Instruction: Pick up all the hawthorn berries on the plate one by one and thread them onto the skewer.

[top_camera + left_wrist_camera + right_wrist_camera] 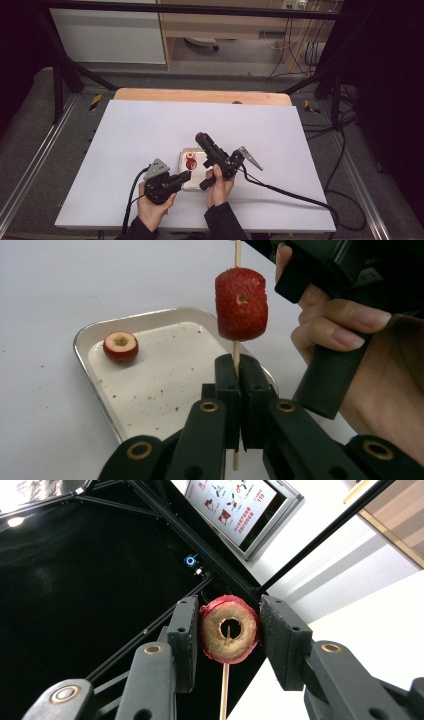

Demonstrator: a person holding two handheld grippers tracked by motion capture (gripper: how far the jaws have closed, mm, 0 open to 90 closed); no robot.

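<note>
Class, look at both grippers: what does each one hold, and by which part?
The left gripper clamps the wooden skewer low on its shaft. The right gripper grips the cored red fruit by its sides, jaws pressing either flank.

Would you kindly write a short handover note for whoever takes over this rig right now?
Left claw: shut on the wooden skewer, holding it upright.
Right claw: shut on a cored red fruit, with the skewer tip in its hole.
Metal tray on the white table: one more cored fruit inside.
Done: one cored piece is threaded on the skewer.
Left: push the held fruit down the skewer, then add the tray fruit.
</note>
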